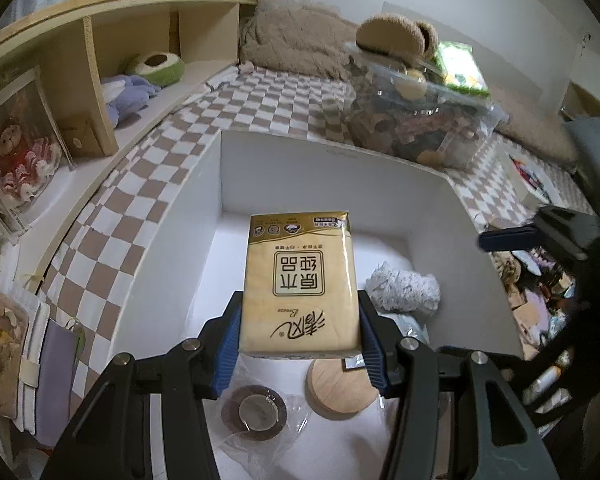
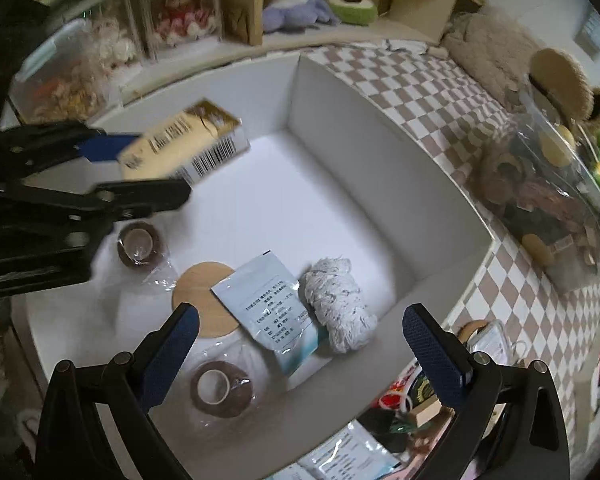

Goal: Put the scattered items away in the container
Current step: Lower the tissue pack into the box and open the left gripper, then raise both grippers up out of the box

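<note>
The bed with its checkered cover carries the white container, which fills the middle of both my views. Beyond it at two o'clock sits a clear bin packed with odds and ends. My left tool grips a yellow tissue pack by its long sides, holding it above the container's floor. My right tool stands wide, nothing between its pads, over the container's near edge. On the floor of the container lie a grey yarn bundle, a white sachet just beside it at nine o'clock, partly over a wooden disc, and two tape rolls.
</note>
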The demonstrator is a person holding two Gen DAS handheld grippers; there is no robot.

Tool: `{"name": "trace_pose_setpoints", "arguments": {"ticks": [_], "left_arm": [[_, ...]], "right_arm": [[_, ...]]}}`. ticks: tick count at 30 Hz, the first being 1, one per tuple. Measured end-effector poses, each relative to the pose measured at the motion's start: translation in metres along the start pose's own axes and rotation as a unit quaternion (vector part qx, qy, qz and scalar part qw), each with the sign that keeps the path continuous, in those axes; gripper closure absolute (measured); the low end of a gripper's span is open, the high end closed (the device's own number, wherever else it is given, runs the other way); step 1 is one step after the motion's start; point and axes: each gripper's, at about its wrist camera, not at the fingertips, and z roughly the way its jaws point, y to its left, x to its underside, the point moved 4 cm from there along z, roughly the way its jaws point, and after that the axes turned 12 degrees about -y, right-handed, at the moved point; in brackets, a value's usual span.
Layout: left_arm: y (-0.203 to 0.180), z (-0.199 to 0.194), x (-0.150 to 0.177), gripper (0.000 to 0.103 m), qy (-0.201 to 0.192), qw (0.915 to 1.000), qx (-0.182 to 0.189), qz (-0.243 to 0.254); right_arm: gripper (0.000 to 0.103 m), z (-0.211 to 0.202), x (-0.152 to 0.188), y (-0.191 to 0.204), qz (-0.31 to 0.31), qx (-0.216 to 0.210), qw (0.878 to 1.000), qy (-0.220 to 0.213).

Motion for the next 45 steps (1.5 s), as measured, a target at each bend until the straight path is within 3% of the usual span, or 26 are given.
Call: {"name": "trace_pose_setpoints", "arguments": {"ticks": [6, 13, 15, 16, 18, 22, 27, 32, 35, 39, 45], "left_arm": [[-0.010, 0.012, 0.005, 0.051, 0.047, 0.9983, 0.006, 0.034], [-0.013, 0.024, 0.004, 0.050, 0.080, 0.9960, 0.006, 0.041], [-0.011, 0.025, 0.006, 0.036, 0.083, 0.9959, -0.004, 0.036], [-0.010, 0.023, 0.005, 0.022, 0.077, 0.9964, -0.012, 0.035], [-0.008, 0.014, 0.002, 0.013, 0.053, 0.9976, -0.028, 0.034], [-0.004, 0.005, 0.001, 0.012, 0.036, 0.9974, -0.049, 0.038], [-0.006, 0.002, 0.003, 0.012, 0.036, 0.9976, -0.044, 0.039], [-0.014, 0.008, 0.003, 0.012, 0.054, 0.9957, -0.044, 0.061], [-0.016, 0.023, 0.000, 0.012, 0.091, 0.9895, -0.056, 0.097], [-0.015, 0.042, -0.005, 0.012, 0.125, 0.9735, -0.105, 0.160], [-0.009, 0.060, -0.002, 0.012, 0.156, 0.9608, -0.130, 0.189]], "right_arm": [[0.001, -0.018, 0.004, 0.000, 0.038, -0.026, 0.998, -0.037], [0.001, -0.024, 0.009, 0.005, 0.046, -0.042, 0.997, -0.052], [0.001, -0.022, 0.010, 0.007, 0.050, -0.047, 0.996, -0.051], [0.001, -0.021, 0.011, 0.007, 0.052, -0.048, 0.996, -0.051], [0.001, -0.020, 0.013, 0.008, 0.054, -0.050, 0.996, -0.049], [0.001, -0.018, 0.016, 0.007, 0.061, -0.051, 0.996, -0.045], [0.001, -0.022, 0.016, 0.008, 0.063, -0.046, 0.996, -0.048], [0.001, -0.027, 0.017, 0.007, 0.062, -0.041, 0.996, -0.050], [0.001, -0.030, 0.018, 0.008, 0.059, -0.041, 0.996, -0.050], [0.001, -0.034, 0.019, 0.008, 0.057, -0.041, 0.996, -0.054], [0.001, -0.035, 0.022, 0.007, 0.060, -0.042, 0.996, -0.055]]}}
